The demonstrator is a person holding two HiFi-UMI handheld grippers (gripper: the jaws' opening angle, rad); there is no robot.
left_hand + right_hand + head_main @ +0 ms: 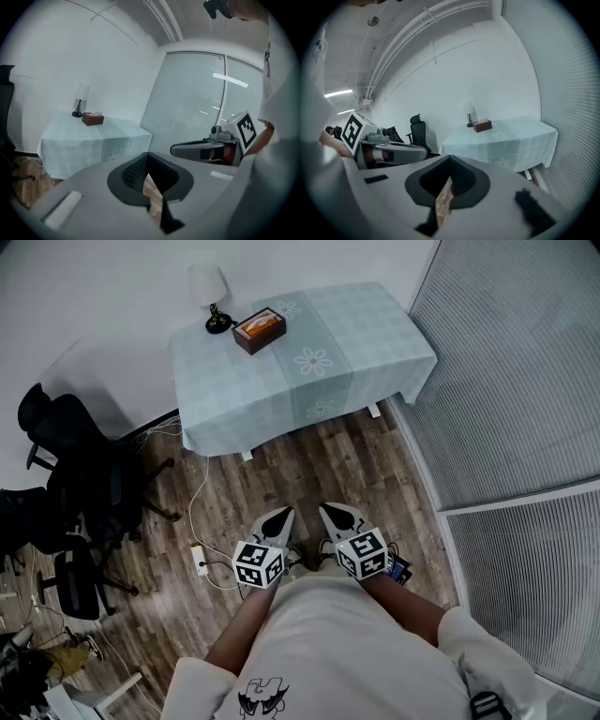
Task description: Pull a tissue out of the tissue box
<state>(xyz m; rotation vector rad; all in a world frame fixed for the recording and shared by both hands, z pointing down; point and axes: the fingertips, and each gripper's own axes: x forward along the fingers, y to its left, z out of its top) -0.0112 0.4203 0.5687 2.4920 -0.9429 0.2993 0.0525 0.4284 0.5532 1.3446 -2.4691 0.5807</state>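
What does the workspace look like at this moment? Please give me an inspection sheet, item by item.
Surface: table under a pale cloth, across the floor from the grippers.
Job's things: tissue box near the table's back corner, tissue showing.
Clutter: lamp beside the box.
Grippers: left gripper and right gripper shut, empty, side by side.
Cables: white cable and power strip on the floor.
Surroundings: office chairs left, blinds right.

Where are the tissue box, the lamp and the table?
tissue box [260,330], head view, on its top.
lamp [207,283], head view, on its white shade.
table [375,343], head view, on bare cloth at its right half.
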